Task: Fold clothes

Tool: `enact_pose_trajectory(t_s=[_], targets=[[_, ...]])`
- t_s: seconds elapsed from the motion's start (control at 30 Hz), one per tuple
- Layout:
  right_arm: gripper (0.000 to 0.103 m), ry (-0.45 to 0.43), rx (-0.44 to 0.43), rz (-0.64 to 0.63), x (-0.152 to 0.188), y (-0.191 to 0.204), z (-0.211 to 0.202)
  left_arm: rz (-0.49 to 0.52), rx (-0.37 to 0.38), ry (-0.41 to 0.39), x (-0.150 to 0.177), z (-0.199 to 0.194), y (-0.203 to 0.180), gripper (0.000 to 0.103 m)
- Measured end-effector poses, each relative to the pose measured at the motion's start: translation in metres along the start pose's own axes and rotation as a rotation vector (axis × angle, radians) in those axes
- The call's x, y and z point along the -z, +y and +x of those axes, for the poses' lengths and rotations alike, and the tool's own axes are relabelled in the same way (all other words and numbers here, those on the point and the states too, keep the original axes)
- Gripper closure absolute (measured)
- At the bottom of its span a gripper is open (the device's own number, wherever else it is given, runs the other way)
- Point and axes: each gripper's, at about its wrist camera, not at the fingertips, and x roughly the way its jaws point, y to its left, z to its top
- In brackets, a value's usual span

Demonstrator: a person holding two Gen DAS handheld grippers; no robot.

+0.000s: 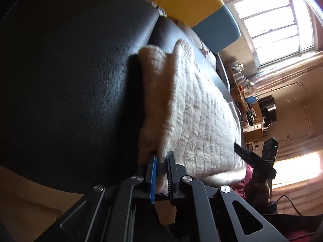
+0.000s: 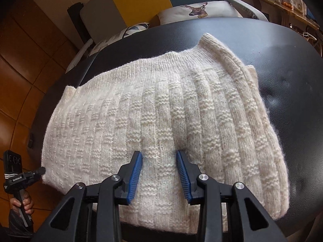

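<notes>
I see my left gripper (image 1: 161, 157) clamped on the cream cable-knit wool sweater (image 2: 161, 121) edge. Right gripper (image 2: 159, 157) hangs part-open over it, on the black leather seat (image 2: 282, 60).

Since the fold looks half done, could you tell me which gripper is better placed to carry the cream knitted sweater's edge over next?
Left, probably. The left gripper is already shut on an edge of the cream knitted sweater lying on the black leather surface. The right gripper holds nothing; its jaws stand open over the sweater's middle.
</notes>
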Motion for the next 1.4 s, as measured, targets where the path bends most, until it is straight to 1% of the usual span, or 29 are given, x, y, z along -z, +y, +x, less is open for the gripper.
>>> enact_pose_trajectory(t_s=[0.03,0.07,0.1,0.13,0.17,0.2,0.27,0.3,0.37,0.4,0.43,0.47,0.53,0.6,0.67,0.73,0.77,0.9,0.93,0.97,1.0,1.03,1.07,1.1,1.13,1.17,1.27,1.33,1.4], targets=[[0.067,-0.002,-0.005,0.007,-0.001,-0.001,0.0,0.009,-0.005,-0.029,-0.006,-0.006,-0.002,0.089],[0.067,-0.004,-0.009,0.011,-0.002,0.003,0.007,0.013,-0.008,-0.059,-0.014,-0.011,-0.005,0.084],[0.067,-0.007,-0.012,0.013,-0.002,0.0,0.004,0.013,-0.01,-0.089,-0.022,-0.014,-0.007,0.075],[0.066,-0.011,-0.015,0.015,-0.001,-0.002,0.002,0.019,-0.015,-0.116,-0.032,-0.015,-0.011,0.071],[0.066,-0.015,-0.016,0.012,-0.001,-0.003,0.001,0.034,-0.027,-0.138,-0.042,-0.013,-0.015,0.064],[0.066,-0.021,-0.019,0.011,0.0,-0.004,-0.001,0.051,-0.043,-0.138,-0.052,-0.005,-0.02,0.061],[0.066,-0.031,-0.027,0.013,0.002,-0.004,-0.001,0.081,-0.073,-0.103,-0.072,0.019,-0.028,0.061],[0.066,-0.034,-0.032,0.017,0.002,-0.005,-0.001,0.096,-0.089,-0.086,-0.081,0.031,-0.032,0.062],[0.066,-0.035,-0.038,0.026,0.004,0.001,0.003,0.128,-0.087,-0.025,-0.098,0.054,-0.036,0.062],[0.066,-0.025,-0.032,0.011,0.004,0.003,0.004,0.154,-0.113,-0.005,-0.102,0.064,-0.039,0.071],[0.066,-0.015,-0.025,-0.004,0.005,0.005,0.004,0.18,-0.157,0.01,-0.101,0.077,-0.045,0.084],[0.066,-0.005,-0.018,-0.019,0.005,0.007,0.004,0.186,-0.179,0.018,-0.1,0.083,-0.046,0.097],[0.066,0.015,-0.004,-0.05,0.006,0.011,0.005,0.176,-0.192,0.001,-0.099,0.078,-0.044,0.097],[0.066,0.03,0.009,-0.072,0.009,0.012,0.005,0.185,-0.224,-0.059,-0.09,0.063,-0.045,0.097],[0.066,0.023,0.011,-0.066,0.014,0.011,0.004,0.163,-0.249,-0.098,-0.078,0.054,-0.038,0.097],[0.066,0.006,0.005,-0.047,0.017,0.005,0.0,0.127,-0.272,-0.077,-0.075,0.064,-0.023,0.097],[0.066,0.003,0.005,-0.043,0.017,0.005,0.0,0.126,-0.279,-0.077,-0.075,0.064,-0.021,0.096],[0.066,0.021,0.028,-0.075,0.016,0.01,-0.005,0.178,-0.29,-0.133,-0.079,0.042,-0.031,0.094],[0.067,0.022,0.026,-0.077,0.015,0.011,-0.007,0.208,-0.298,-0.154,-0.082,0.036,-0.036,0.094],[0.067,0.019,0.026,-0.09,0.013,0.014,-0.009,0.25,-0.301,-0.184,-0.086,0.031,-0.046,0.092],[0.067,0.013,0.025,-0.104,0.011,0.016,-0.012,0.295,-0.281,-0.202,-0.09,0.028,-0.057,0.085],[0.067,-0.011,0.014,-0.121,0.007,0.022,-0.017,0.344,-0.248,-0.21,-0.095,0.026,-0.068,0.079],[0.067,-0.036,0.001,-0.138,0.003,0.027,-0.022,0.405,-0.223,-0.215,-0.099,0.027,-0.081,0.066],[0.067,-0.06,-0.022,-0.154,-0.003,0.032,-0.027,0.475,-0.204,-0.218,-0.103,0.032,-0.095,0.059],[0.067,-0.072,-0.034,-0.169,-0.009,0.035,-0.029,0.541,-0.187,-0.2,-0.107,0.042,-0.108,0.058],[0.067,-0.082,-0.043,-0.183,-0.015,0.039,-0.031,0.602,-0.173,-0.165,-0.111,0.059,-0.12,0.058],[0.067,-0.06,0.0,-0.194,-0.034,0.048,-0.013,0.772,-0.141,-0.054,-0.125,0.109,-0.151,0.058],[0.067,-0.029,0.01,-0.189,-0.042,0.053,0.017,0.833,-0.141,0.035,-0.133,0.142,-0.159,0.059],[0.067,-0.012,0.006,-0.18,-0.042,0.051,0.03,0.866,-0.122,0.122,-0.141,0.168,-0.162,0.059]])
